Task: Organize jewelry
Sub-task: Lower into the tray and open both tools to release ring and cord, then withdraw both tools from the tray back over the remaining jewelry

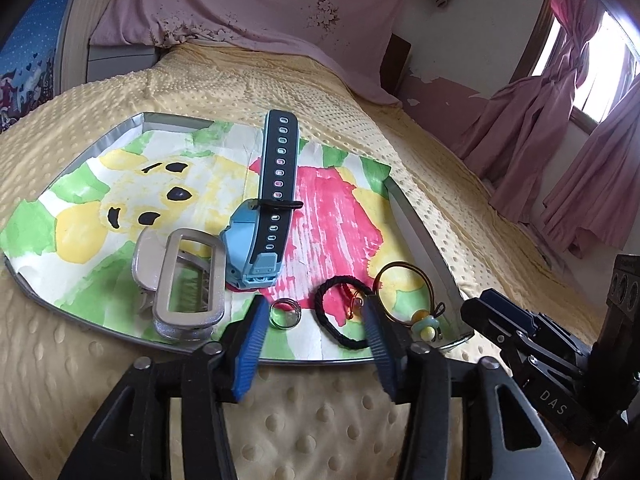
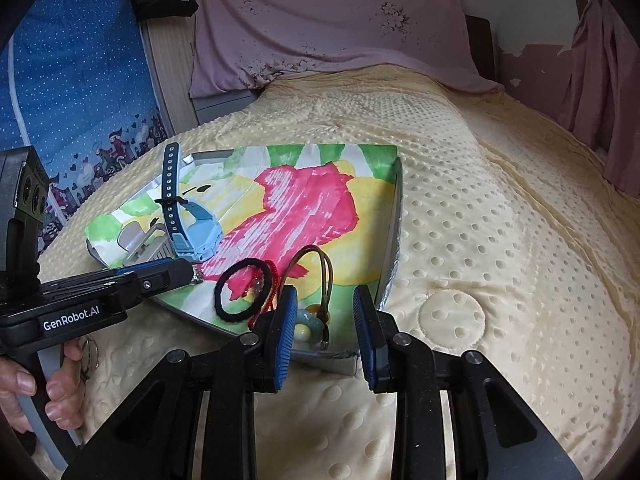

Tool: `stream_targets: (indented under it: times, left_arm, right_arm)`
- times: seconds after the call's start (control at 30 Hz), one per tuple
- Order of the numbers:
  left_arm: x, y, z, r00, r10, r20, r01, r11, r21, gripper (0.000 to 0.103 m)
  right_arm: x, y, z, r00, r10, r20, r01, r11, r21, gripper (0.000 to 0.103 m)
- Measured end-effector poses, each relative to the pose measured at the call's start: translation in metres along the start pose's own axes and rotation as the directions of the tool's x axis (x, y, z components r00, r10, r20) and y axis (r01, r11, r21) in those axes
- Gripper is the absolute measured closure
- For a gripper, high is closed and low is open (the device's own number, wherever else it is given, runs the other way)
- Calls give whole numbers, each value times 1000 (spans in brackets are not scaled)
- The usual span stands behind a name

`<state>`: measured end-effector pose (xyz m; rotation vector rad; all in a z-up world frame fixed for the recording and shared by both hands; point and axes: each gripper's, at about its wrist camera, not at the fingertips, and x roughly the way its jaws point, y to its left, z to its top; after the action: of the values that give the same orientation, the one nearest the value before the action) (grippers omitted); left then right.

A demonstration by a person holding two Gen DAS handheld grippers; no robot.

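A grey tray (image 1: 420, 232) lined with a painted paper lies on the bed. On it are a blue watch (image 1: 260, 232), a beige hair claw (image 1: 184, 280), a glass ring (image 1: 285, 313), a black hair tie (image 1: 340, 312) with a red cord, and an amber hair loop with a bead charm (image 1: 416, 292). My left gripper (image 1: 316, 316) is open and empty over the tray's near edge, with the ring and hair tie between its fingers. My right gripper (image 2: 325, 308) is open and empty at the tray's near right corner, by the bead charm (image 2: 310, 326). The watch (image 2: 192, 228) and hair tie (image 2: 240, 292) also show there.
The tray (image 2: 394, 248) sits on a yellow dotted blanket (image 2: 480, 240). Pink cloth (image 1: 248, 4) hangs at the head of the bed. Pink curtains (image 1: 560, 140) and a window are to the right. A blue dotted panel (image 2: 80, 80) stands left.
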<state>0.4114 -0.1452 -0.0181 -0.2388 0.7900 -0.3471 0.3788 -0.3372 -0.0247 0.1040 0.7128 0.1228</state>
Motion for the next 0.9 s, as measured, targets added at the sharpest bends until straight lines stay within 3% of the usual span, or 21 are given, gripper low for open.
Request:
stream_targets:
  times: [0.1,0.17,0.27,0.47,0.53,0.6,0.67,0.9]
  left_arm:
    - [-9,-2,0,1000,-4,22,4,1000,0,48]
    - [-16,-4,-1,999,-1,32,1,1000,1,48]
    - [-30,-6,-1,997,10,72,-10,1000,-1,34]
    - [-65,-6,-2,987,45,155,-44,999,-4,18]
    - [-78,-6,-5,977,74,198,-75,997,-6,5]
    - [-94,-6,-9,966,93,242,-95,995,-2,2]
    - [-107,-6,-12,959,101,266,-106,994,6,1]
    - [-147,0,-28,924,158,348,-174,985,15,0]
  right_arm:
    - [-11,-5,0,1000,-6,28,5,1000,17,66]
    - [-18,-7,0,999,-6,40,5,1000,26,66]
    - [-28,-11,-1,998,-14,60,12,999,39,65]
    - [-53,-15,-7,993,-16,117,7,997,78,42]
    - [-63,-14,-10,990,-24,137,11,995,97,38]
    - [-73,-14,-11,986,-23,165,2,993,122,31]
    - [-86,-11,-14,979,-28,203,-1,990,139,21]
    - [-125,8,-25,951,-43,306,2,991,131,5]
